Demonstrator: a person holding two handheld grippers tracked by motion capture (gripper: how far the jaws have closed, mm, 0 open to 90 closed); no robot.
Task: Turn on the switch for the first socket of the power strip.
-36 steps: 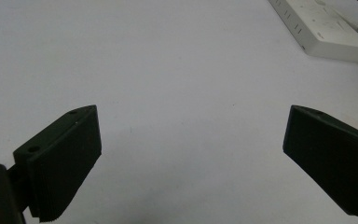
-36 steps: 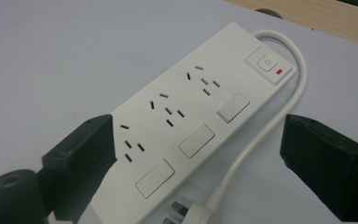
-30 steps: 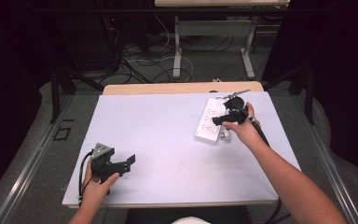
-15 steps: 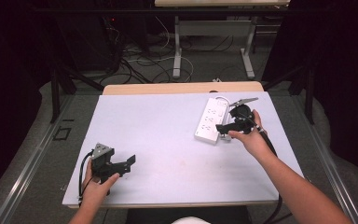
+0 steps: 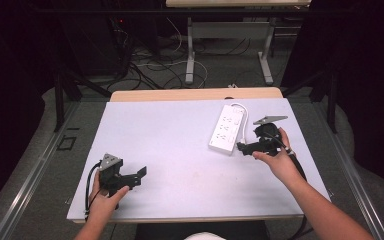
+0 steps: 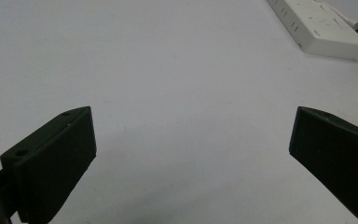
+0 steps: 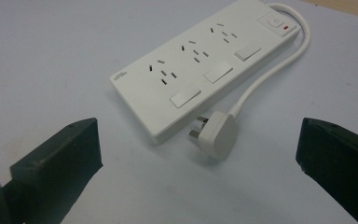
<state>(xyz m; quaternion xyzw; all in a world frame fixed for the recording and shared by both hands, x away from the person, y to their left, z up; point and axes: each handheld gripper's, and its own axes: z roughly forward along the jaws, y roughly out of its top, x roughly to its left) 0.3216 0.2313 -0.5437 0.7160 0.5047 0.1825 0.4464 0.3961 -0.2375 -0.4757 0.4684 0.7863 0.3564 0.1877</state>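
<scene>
the right gripper (image 5: 245, 148) hovers wide open and empty just beside the power strip (image 5: 226, 129) at the table's (image 5: 180, 150) far right, its plug (image 7: 219, 134) lying loose nearby. closing carelessly could catch the cord (image 7: 265, 70) instead of the plug — dragging the strip. the left gripper (image 5: 135, 176) rests open and empty, well apart.

Tangled cables (image 5: 150, 67) lie on the floor beyond the table (image 5: 180, 135)

We are seeing the power strip (image 5: 227, 129) lying on the desk (image 5: 180, 130), in its far right part. The plug (image 7: 219, 134) is lying just beside the strip's near end. The right claw (image 5: 246, 148) is staying near it, and the left claw (image 5: 139, 176) is resting at the near left, well apart.
</scene>
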